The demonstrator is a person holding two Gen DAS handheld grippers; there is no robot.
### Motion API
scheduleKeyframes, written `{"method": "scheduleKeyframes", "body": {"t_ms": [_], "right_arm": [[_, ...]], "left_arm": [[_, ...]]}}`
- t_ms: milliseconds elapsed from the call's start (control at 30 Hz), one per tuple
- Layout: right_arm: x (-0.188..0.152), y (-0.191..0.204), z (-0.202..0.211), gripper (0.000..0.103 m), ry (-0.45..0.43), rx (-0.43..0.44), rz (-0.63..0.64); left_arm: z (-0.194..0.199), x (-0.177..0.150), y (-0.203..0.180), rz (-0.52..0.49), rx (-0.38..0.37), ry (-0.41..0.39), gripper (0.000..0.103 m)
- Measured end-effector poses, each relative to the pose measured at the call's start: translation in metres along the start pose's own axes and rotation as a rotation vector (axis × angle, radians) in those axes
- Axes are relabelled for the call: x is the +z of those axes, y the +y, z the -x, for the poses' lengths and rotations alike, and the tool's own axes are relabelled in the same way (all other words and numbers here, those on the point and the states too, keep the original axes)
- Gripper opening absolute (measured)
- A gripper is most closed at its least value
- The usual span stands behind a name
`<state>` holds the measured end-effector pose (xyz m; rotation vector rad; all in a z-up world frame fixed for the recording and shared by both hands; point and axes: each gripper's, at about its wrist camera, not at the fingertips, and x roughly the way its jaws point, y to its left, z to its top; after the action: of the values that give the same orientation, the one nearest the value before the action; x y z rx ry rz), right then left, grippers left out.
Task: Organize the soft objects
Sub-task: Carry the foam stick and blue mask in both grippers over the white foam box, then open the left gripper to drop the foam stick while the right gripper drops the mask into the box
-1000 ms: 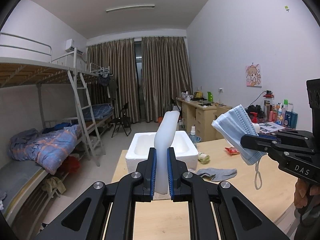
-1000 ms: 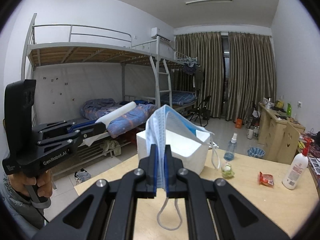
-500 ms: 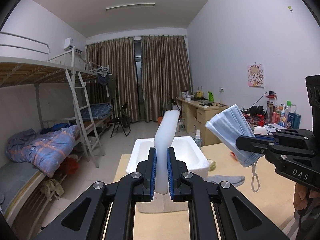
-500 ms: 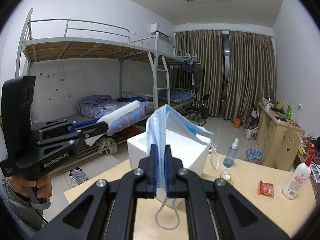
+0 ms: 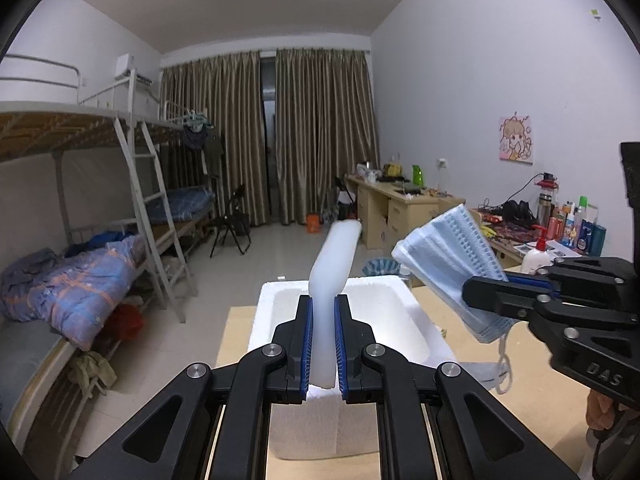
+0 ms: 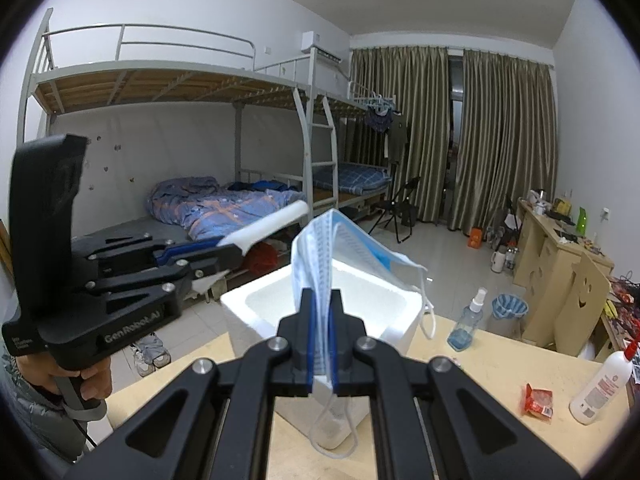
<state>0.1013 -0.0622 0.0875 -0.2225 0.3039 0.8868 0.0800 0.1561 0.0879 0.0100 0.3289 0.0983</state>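
Note:
My left gripper point(image 5: 323, 344) is shut on a white foam strip point(image 5: 334, 268) that stands up and bends away over the white foam box point(image 5: 416, 320). My right gripper point(image 6: 321, 344) is shut on a blue face mask point(image 6: 340, 248), whose ear loops hang below and beside the jaws. The foam box point(image 6: 400, 320) sits on the wooden table point(image 6: 492, 364), directly ahead of and below both grippers. In the left wrist view the right gripper point(image 5: 484, 288) with the mask point(image 5: 452, 256) hangs just right of the box. In the right wrist view the left gripper point(image 6: 228, 256) holds the strip point(image 6: 272, 224) left of the box.
On the table lie a spray bottle point(image 6: 466, 320), a red snack packet point(image 6: 538, 398) and a white pump bottle point(image 6: 600, 384). A grey cloth point(image 5: 476, 372) lies right of the box. Bunk beds point(image 6: 200, 120) stand left; a desk point(image 5: 400, 208) lines the right wall.
Both grippers moved forward toward the foam box, which now looms larger and sits right beneath the strip and the mask. Both grips stayed shut.

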Motion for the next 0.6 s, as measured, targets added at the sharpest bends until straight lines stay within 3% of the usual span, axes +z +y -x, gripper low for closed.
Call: {"method": "scheduleKeyframes", "body": {"t_ms": [533, 600], "right_arm": [[0.003, -0.012, -0.028, 0.008, 0.042, -0.002, 0.003], [0.003, -0.015, -0.029, 0.008, 0.045, -0.003, -0.004]], "left_arm": [[-0.092, 0.003, 0.003, -0.002, -0.035, 0.138, 0.012], [-0.103, 0.001, 0.003, -0.002, -0.045, 0.159, 0.019]]}}
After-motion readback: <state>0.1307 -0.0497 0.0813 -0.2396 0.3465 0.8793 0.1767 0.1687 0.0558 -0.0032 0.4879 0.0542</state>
